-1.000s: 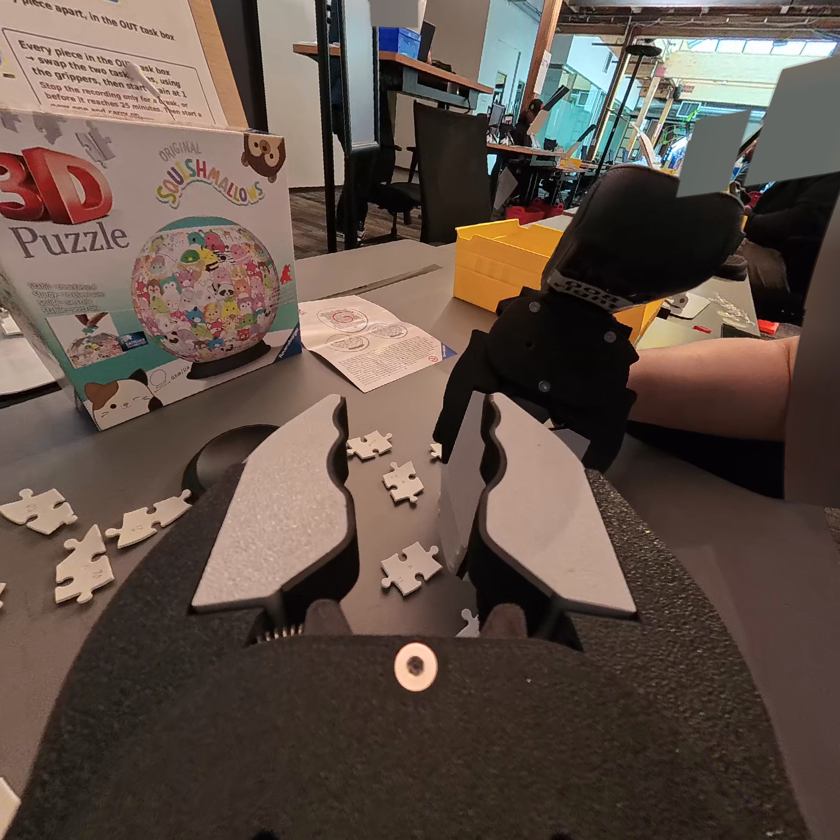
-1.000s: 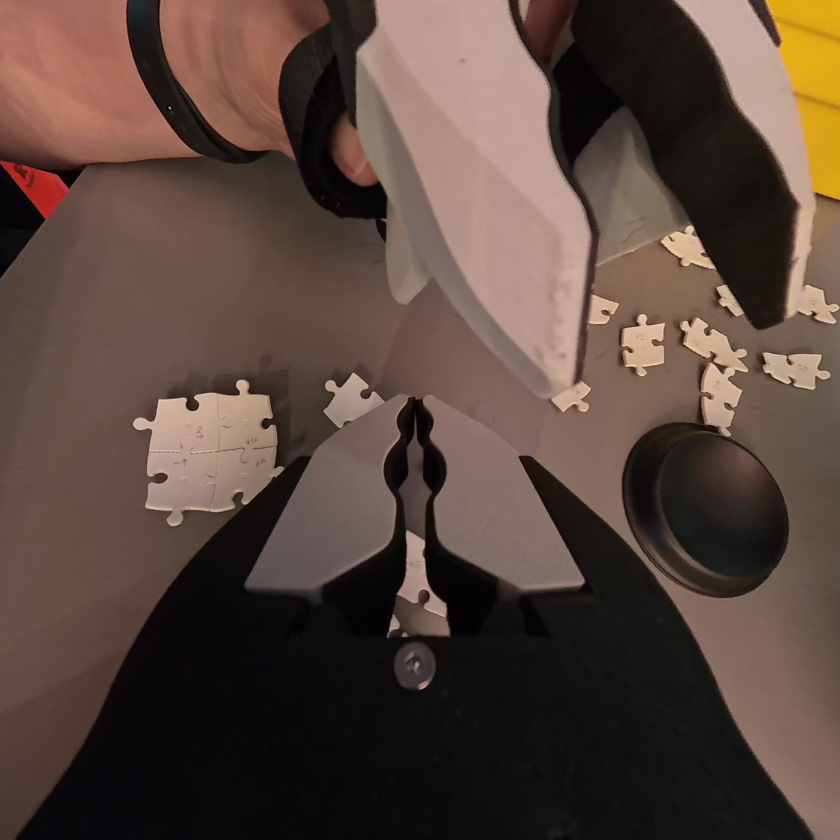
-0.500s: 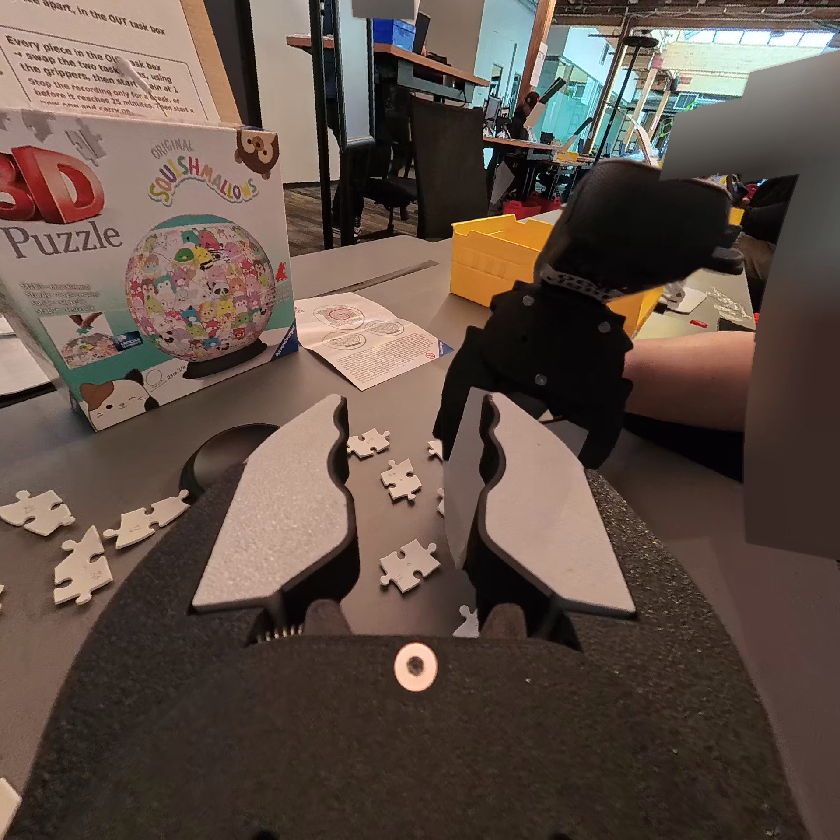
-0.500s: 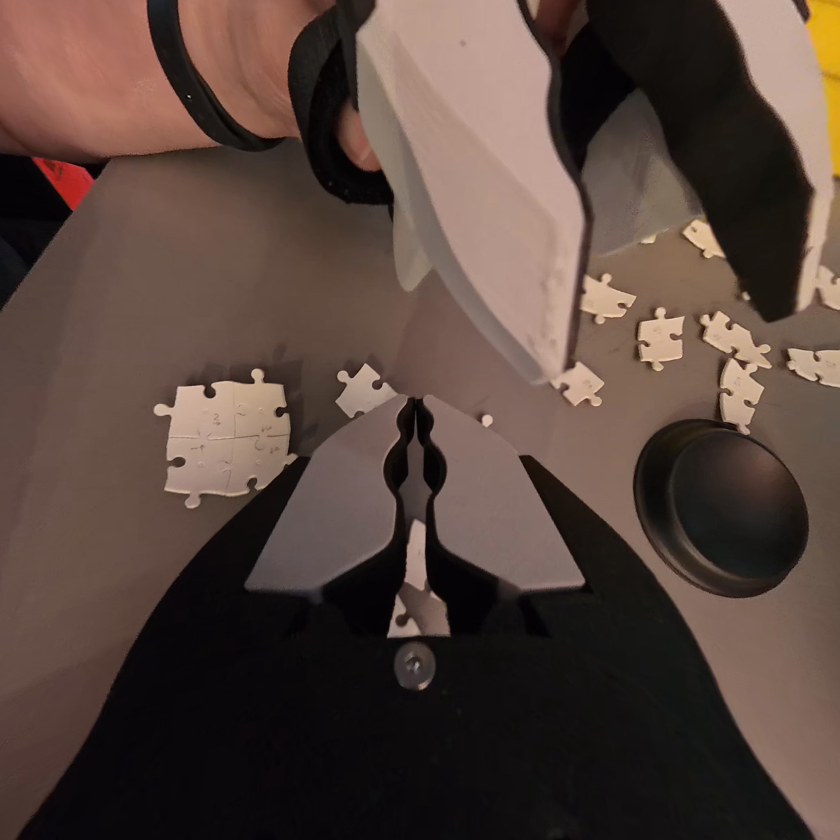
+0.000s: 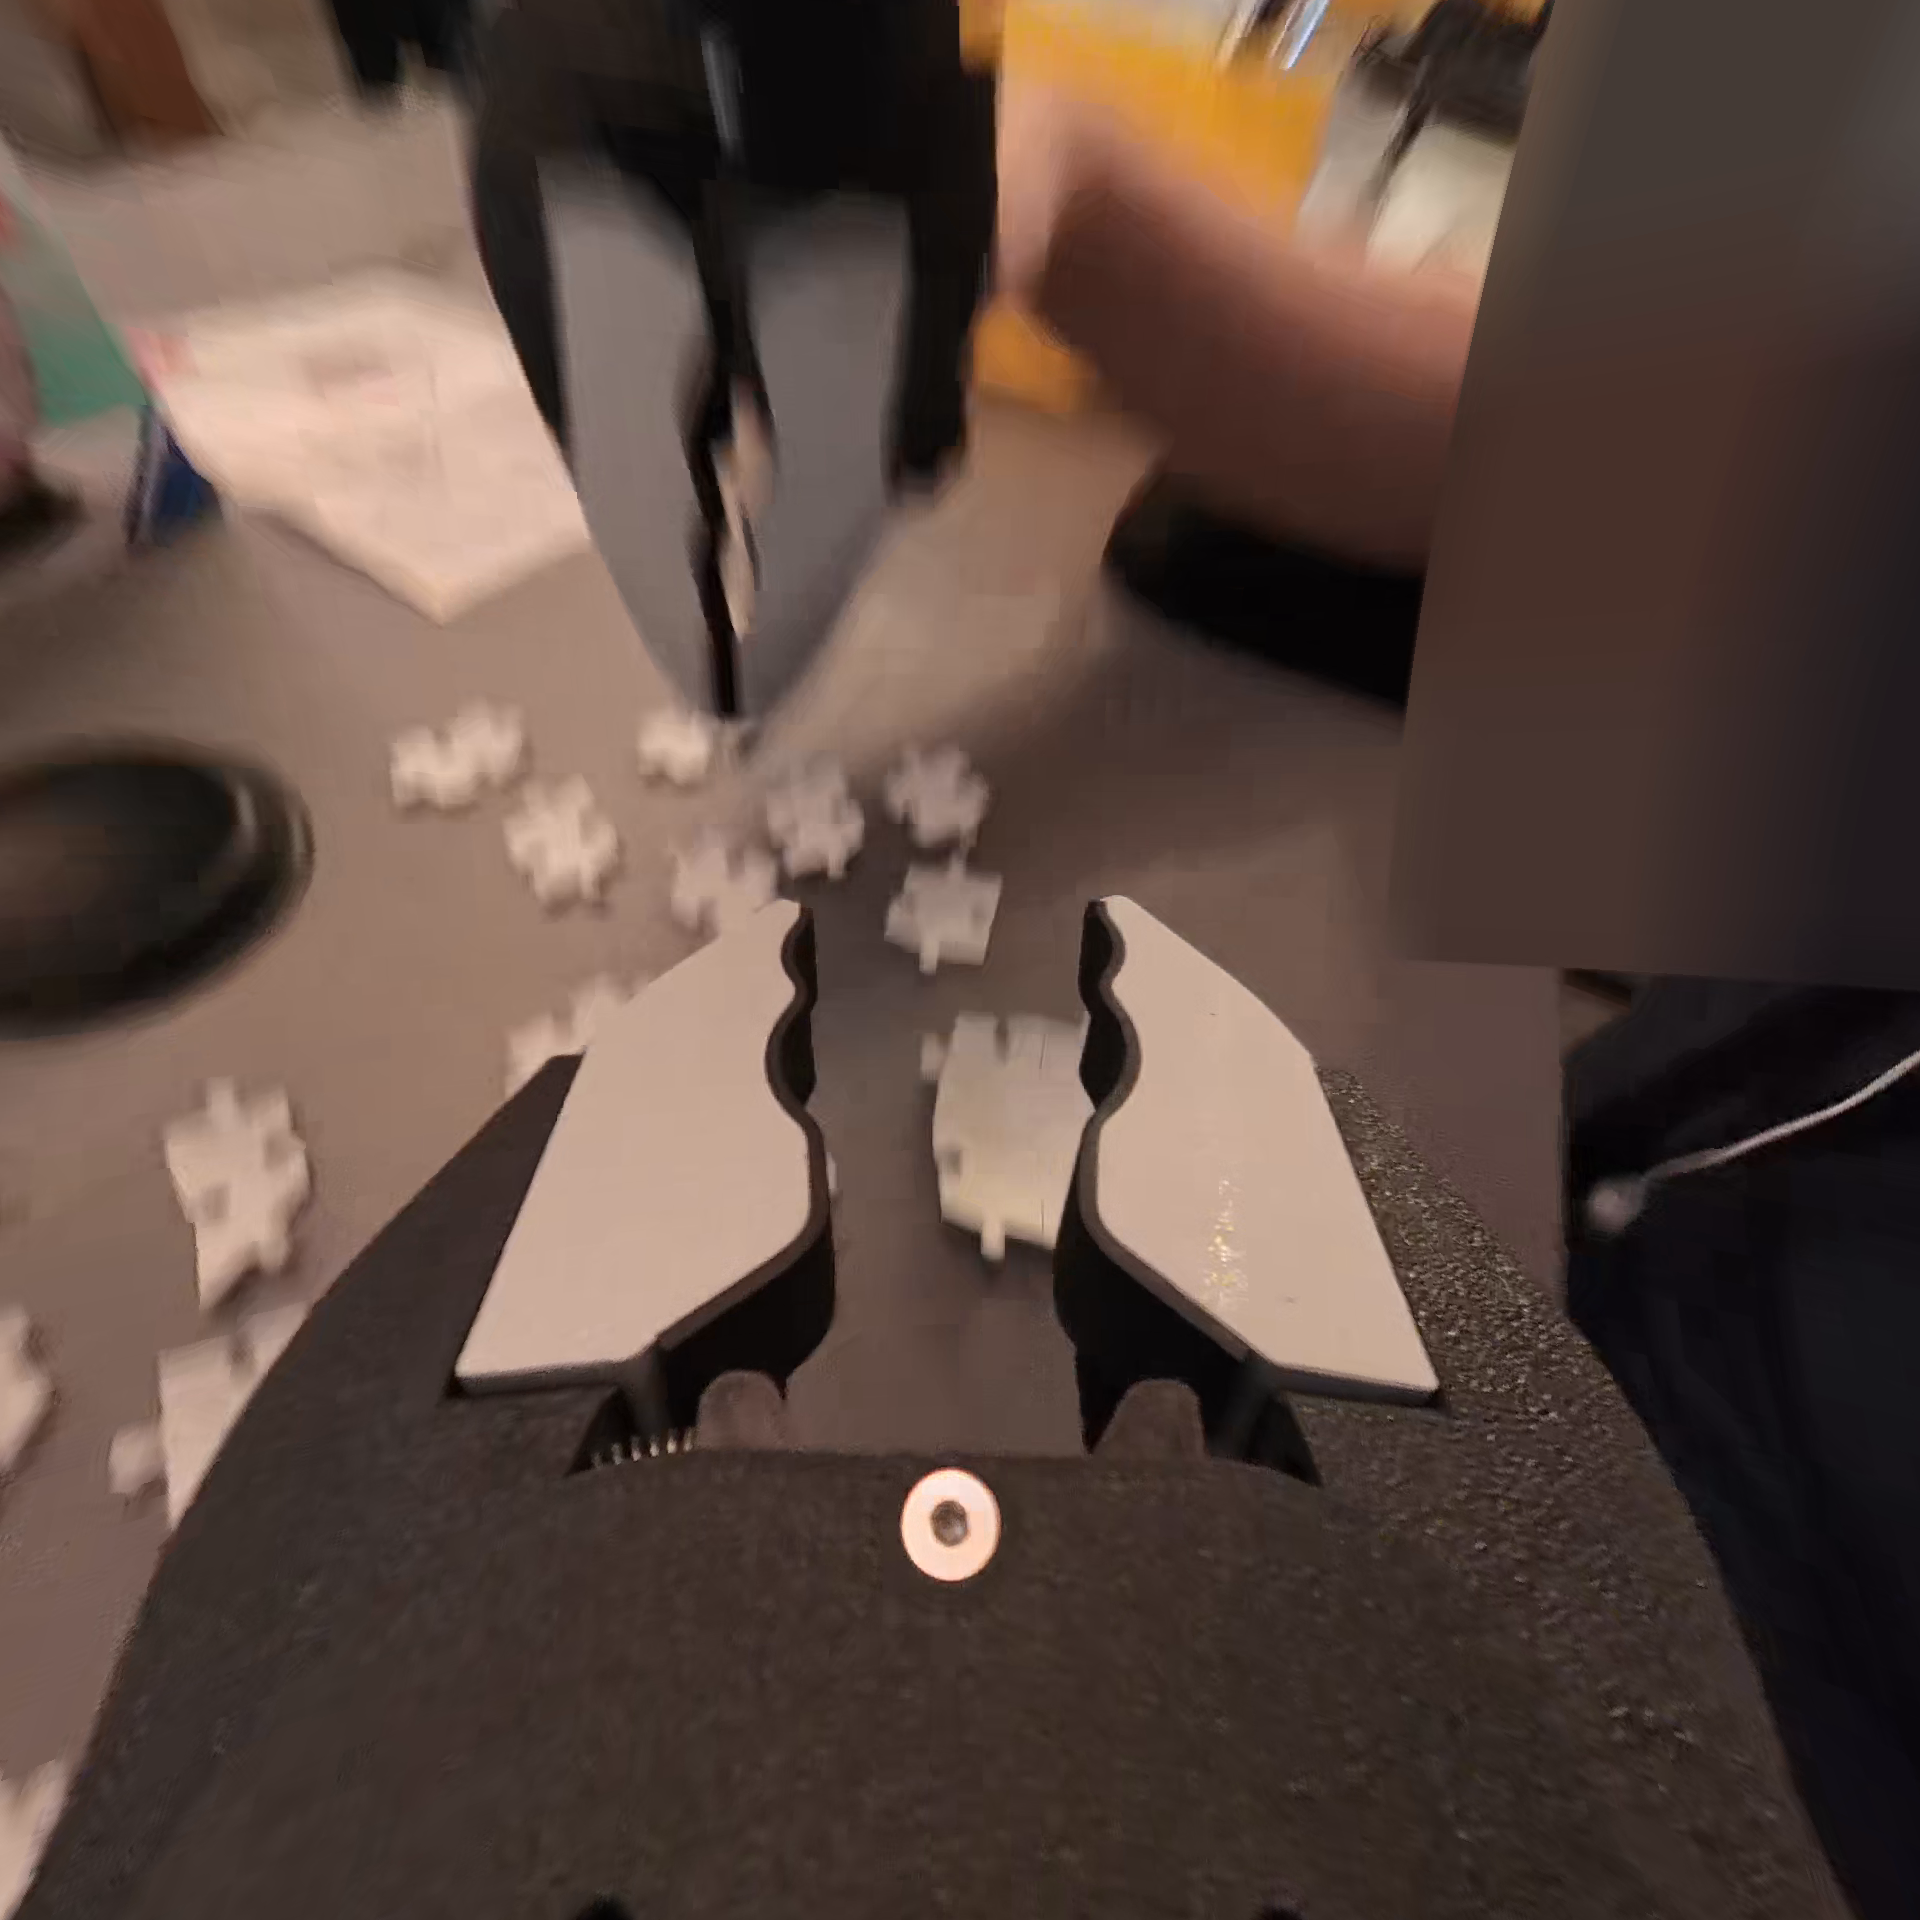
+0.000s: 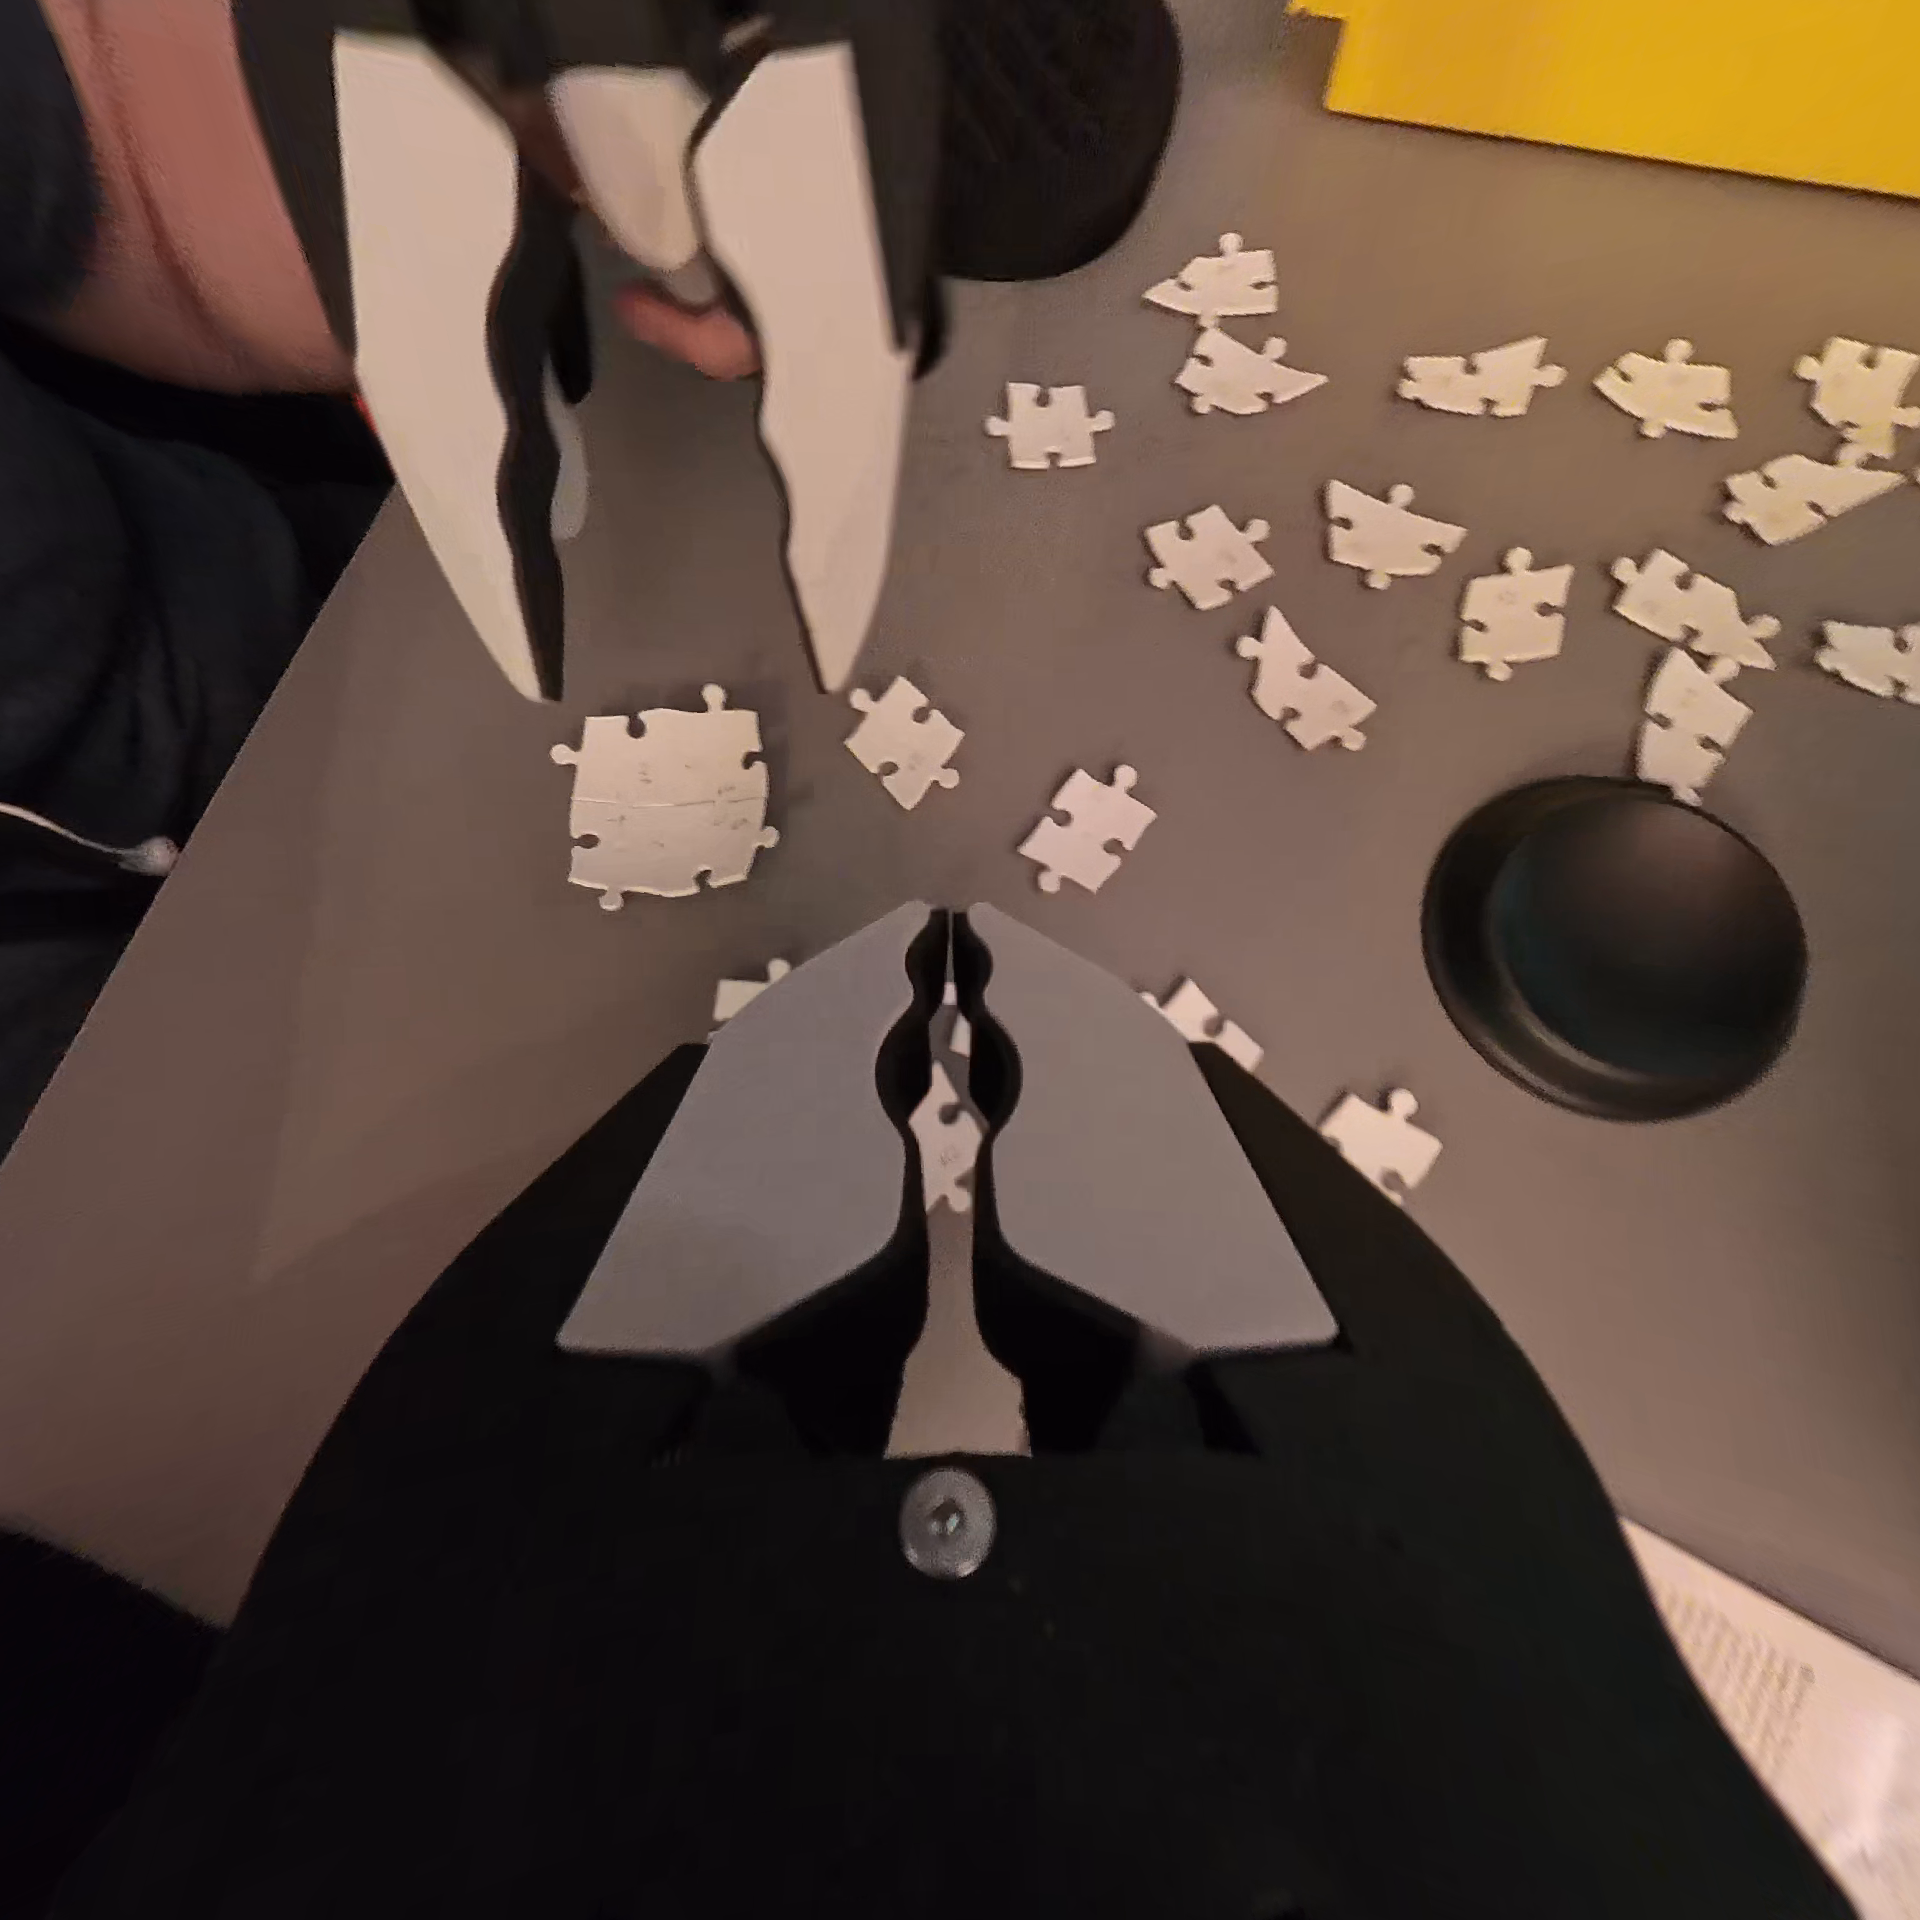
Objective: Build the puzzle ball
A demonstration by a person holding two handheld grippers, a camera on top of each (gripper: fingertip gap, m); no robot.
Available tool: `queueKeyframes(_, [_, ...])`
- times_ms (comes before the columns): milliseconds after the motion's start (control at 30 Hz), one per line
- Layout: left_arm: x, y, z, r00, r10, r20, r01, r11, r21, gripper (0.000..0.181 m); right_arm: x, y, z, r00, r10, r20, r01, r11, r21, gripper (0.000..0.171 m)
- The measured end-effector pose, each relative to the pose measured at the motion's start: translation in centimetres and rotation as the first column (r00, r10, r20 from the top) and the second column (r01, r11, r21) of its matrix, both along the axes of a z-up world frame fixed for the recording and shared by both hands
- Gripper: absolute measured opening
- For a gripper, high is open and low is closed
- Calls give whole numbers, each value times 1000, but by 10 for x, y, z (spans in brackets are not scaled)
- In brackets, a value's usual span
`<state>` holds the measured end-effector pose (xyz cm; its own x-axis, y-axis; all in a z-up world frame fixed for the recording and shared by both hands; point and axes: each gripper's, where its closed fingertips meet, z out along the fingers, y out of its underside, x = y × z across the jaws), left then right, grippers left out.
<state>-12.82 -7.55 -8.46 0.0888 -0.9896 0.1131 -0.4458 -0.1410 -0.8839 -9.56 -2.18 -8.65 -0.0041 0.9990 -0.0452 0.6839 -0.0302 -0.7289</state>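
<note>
Left gripper (image 6: pixel 686 686), upper left of right wrist view: jaws spread, nothing between them, tips poised just above the joined four-piece block (image 6: pixel 670 795) on the grey table (image 6: pixel 312 1039). The block lies directly under its gap, roughly square, seam running left-right. Right gripper (image 6: pixel 948 920), lower centre: jaws closed on a puzzle piece (image 6: pixel 951 1127) glimpsed through the gap. Loose pieces (image 6: pixel 1299 681) scatter right; black stand (image 6: pixel 1610 945) beyond. Left is nearer the block, likely steadying it.

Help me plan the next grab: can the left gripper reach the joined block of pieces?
Probably yes: the left gripper hangs open right at the joined block, nothing between them, and the nearest loose piece lies apart.
</note>
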Motion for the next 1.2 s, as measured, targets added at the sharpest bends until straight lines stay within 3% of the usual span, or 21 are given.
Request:
queueKeyframes(167, [-9,-21,-34,993,-2,-117,-10,995,-102,49,28,14,7,998,-58,37,56,997,46,3])
queueKeyframes(333, [-12,-29,-45,990,-7,-142,-15,989,-150,50,82,49,66,950,-302,-77,312,928,205,2])
queueKeyframes(400, [-14,-29,-48,988,-1,-153,-23,988,-153,50,109,68,99,871,-453,-189,489,831,265,2])
queueKeyframes(500, [-17,-29,-50,988,15,-157,-41,986,-161,50,161,100,147,597,-687,-415,802,515,301,1])
queueKeyframes(600, [-21,-27,-49,985,38,-168,-64,986,-156,51,193,105,167,463,-726,-507,880,308,362,1])
queueKeyframes(667, [-23,-27,-47,985,48,-166,-75,985,-157,51,207,108,164,434,-762,-480,881,248,403,1])
queueKeyframes(900, [-25,-24,-44,985,68,-159,-95,981,-167,51,211,119,138,415,-808,-419,893,275,355,1])
queueKeyframes(1200, [-27,-25,-45,987,76,-141,-104,973,-205,50,207,122,132,428,-807,-408,885,282,370,1])
